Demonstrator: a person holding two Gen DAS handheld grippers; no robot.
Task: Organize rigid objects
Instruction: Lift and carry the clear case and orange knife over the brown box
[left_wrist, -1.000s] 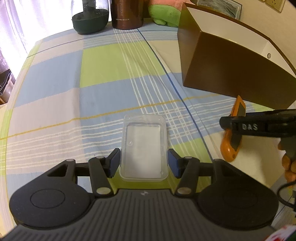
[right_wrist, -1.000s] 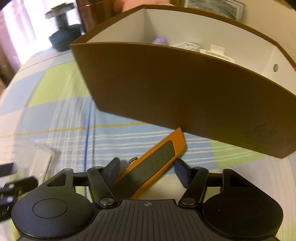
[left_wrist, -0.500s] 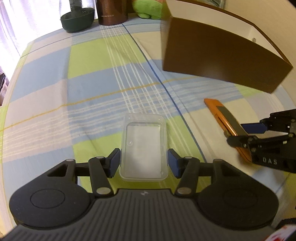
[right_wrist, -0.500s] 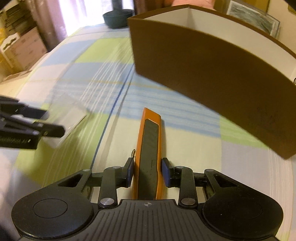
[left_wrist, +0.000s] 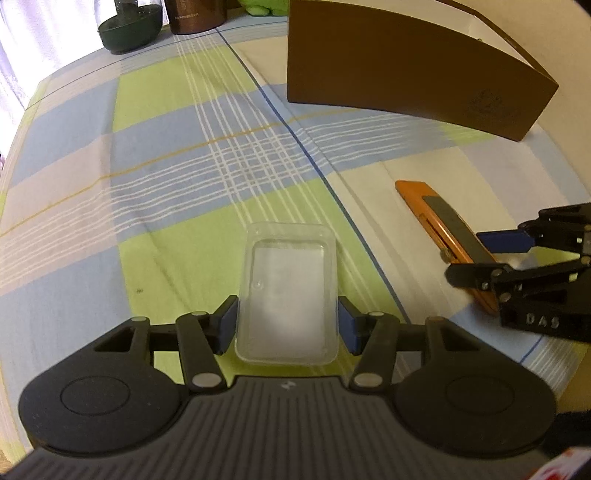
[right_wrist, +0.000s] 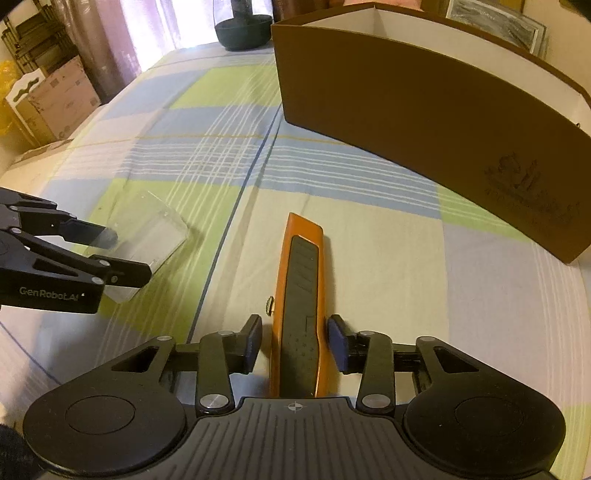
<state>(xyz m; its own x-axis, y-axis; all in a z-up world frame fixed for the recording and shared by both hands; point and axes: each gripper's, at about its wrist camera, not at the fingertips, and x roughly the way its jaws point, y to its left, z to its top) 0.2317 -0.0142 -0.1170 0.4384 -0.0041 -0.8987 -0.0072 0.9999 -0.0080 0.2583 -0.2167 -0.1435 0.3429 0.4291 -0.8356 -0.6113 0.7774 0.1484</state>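
A clear plastic tray (left_wrist: 288, 291) sits between the pads of my left gripper (left_wrist: 287, 325), which is shut on it just above the checked cloth; it also shows in the right wrist view (right_wrist: 147, 236). An orange utility knife (right_wrist: 301, 295) lies on the cloth between the fingers of my right gripper (right_wrist: 295, 343), which is open with small gaps on both sides. The knife also shows in the left wrist view (left_wrist: 443, 229). A brown box (right_wrist: 424, 122) with a white inside stands beyond both.
A dark green bowl (left_wrist: 127, 27) and a brown cylinder (left_wrist: 195, 14) stand at the table's far edge. Cardboard boxes (right_wrist: 48, 99) sit on the floor to the left. The checked tablecloth (left_wrist: 184, 147) covers the table.
My right gripper was shut on the knife half a second ago and has now opened, leaving the knife lying on the cloth. Both grippers have drawn back from the brown box.
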